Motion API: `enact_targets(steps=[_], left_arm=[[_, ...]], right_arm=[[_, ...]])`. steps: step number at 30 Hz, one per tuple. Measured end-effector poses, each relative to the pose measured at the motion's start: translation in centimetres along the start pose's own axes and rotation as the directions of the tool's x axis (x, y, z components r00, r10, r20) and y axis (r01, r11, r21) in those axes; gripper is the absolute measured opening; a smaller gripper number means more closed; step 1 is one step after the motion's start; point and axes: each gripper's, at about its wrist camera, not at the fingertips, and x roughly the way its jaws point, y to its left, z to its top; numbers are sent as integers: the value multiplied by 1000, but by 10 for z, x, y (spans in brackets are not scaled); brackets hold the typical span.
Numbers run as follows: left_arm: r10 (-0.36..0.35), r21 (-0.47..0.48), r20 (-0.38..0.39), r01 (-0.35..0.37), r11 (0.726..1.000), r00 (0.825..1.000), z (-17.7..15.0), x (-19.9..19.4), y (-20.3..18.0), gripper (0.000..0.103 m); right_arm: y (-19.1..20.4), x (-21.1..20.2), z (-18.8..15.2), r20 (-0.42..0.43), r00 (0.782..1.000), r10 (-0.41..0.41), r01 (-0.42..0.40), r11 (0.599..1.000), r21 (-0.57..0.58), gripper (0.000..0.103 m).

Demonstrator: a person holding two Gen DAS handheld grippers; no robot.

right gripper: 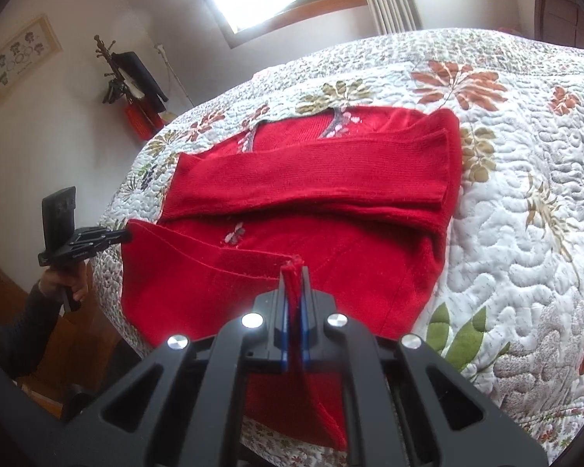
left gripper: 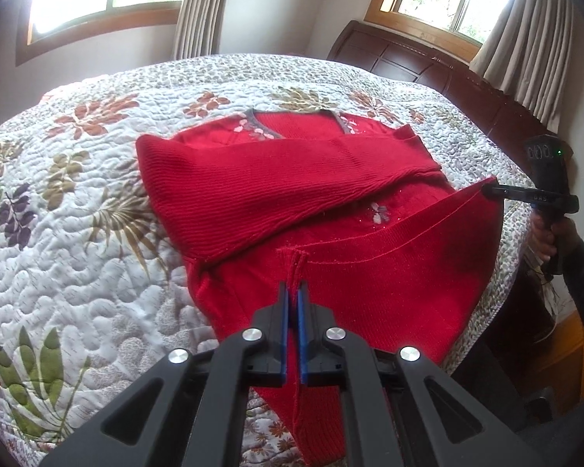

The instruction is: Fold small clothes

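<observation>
"Red knit is what both claws are clamped on, then? Where is the garment lying?"

"The sweater (left gripper: 292, 179) is spread on the quilted bedspread (left gripper: 97, 233), with its neckline (left gripper: 292, 120) at 12 o'clock in the left wrist view. Both sleeves (left gripper: 253, 179) are laid across the chest, one over the other, so that the width is already narrowed."

"And the grips?"

"The left gripper (left gripper: 292, 292), at 6 o'clock, is pinched narrow on one corner of the hem (left gripper: 389, 229). Cloth is seen bunched between the blue pads. The right gripper (left gripper: 490, 190), at 3 o'clock in that view, is closed on the opposite corner, its handle held by a hand (left gripper: 545, 237)."

"Why are the two corners taken at once?"

"The hem is kept taut between them, it is judged, so that the lower edge can be carried as one straight line and no sag is left in the middle. The edge is raised off the body of the sweater, and the bedspread is cleared."

"What is called for next?"

"Probably the hem is to be carried toward 12 o'clock and laid over the sleeves. Even height would be needed, or a slanted fold could be produced."
</observation>
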Motion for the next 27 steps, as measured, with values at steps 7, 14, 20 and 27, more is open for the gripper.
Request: enact_targets(steps=[7, 14, 20, 27], left_arm=[[23, 0, 46, -23, 1000, 999, 5, -10, -5, 3], [56, 30, 134, -60, 998, 989, 25, -41, -11, 3], [79, 45, 176, -88, 995, 981, 46, -58, -11, 3], [89, 66, 222, -106, 992, 971, 76, -68, -7, 3]], right_arm=[[6, -5, -2, 29, 999, -27, 27, 1000, -11, 3], [19, -27, 14, 83, 995, -47, 52, 997, -60, 3], [31, -46, 36, 142, 989, -49, 66, 992, -112, 3], [24, -52, 77, 190, 977, -94, 120, 984, -131, 3]])
